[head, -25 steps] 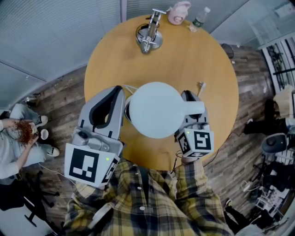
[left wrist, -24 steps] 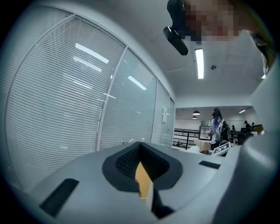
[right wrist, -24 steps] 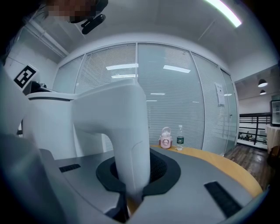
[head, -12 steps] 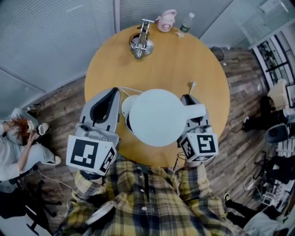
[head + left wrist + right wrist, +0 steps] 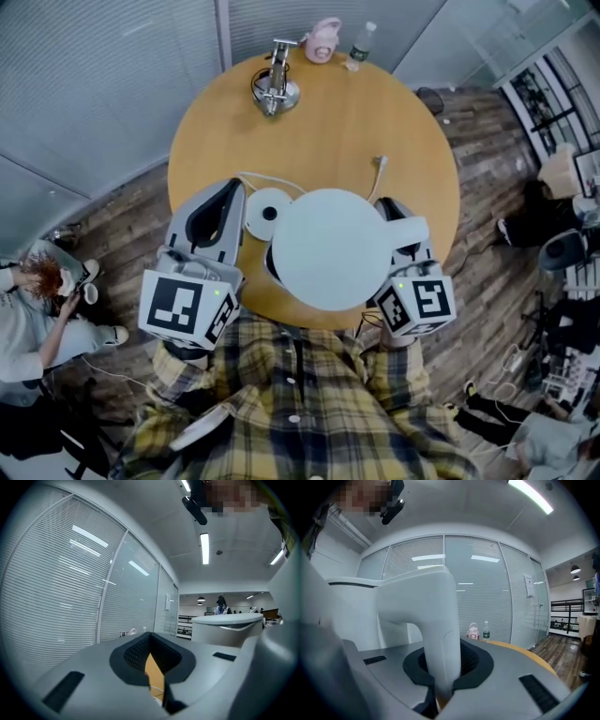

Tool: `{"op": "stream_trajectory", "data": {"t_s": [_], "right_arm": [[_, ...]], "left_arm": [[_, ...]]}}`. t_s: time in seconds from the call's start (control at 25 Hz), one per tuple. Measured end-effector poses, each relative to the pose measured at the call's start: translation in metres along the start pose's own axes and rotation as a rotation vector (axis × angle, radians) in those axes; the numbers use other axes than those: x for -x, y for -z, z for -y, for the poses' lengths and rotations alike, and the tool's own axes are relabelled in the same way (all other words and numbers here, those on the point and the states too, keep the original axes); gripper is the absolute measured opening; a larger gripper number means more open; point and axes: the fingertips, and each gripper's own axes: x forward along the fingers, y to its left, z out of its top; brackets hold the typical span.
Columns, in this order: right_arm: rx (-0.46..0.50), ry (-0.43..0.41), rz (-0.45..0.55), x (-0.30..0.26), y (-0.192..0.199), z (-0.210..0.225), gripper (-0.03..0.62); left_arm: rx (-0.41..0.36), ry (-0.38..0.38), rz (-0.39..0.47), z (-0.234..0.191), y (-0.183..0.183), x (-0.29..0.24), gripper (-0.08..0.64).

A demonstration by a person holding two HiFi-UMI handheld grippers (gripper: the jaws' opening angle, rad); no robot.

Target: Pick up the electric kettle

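No writing can be read here.
The marker cubes (image 5: 187,311) carry only black-and-white square patterns. The bottle (image 5: 358,45) at the far edge of the table (image 5: 375,112) has a label, and a sheet (image 5: 528,585) hangs on the glass wall (image 5: 478,597); both are too small to read.

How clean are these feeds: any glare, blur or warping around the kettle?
Head view: sharp, evenly lit, fisheye-curved at the edges; no glare on the white electric kettle or round wooden table. Right gripper view: kettle handle close, slightly soft; ceiling strip light blown out. Left gripper view: dark corners, blinds curved.
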Motion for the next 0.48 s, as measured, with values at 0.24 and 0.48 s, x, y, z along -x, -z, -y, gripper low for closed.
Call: {"op": "stream_trajectory", "data": {"t_s": [0.24, 0.48], "right_arm": [[-0.008, 0.041, 0.011, 0.013, -0.006, 0.011, 0.048], [0.0, 0.074, 0.016, 0.015, -0.009, 0.021, 0.048]], "left_arm": [[-0.006, 0.036, -0.007, 0.008, 0.005, -0.007, 0.003], [-0.005, 0.049, -0.016, 0.01, 0.008, -0.016, 0.003]]}}
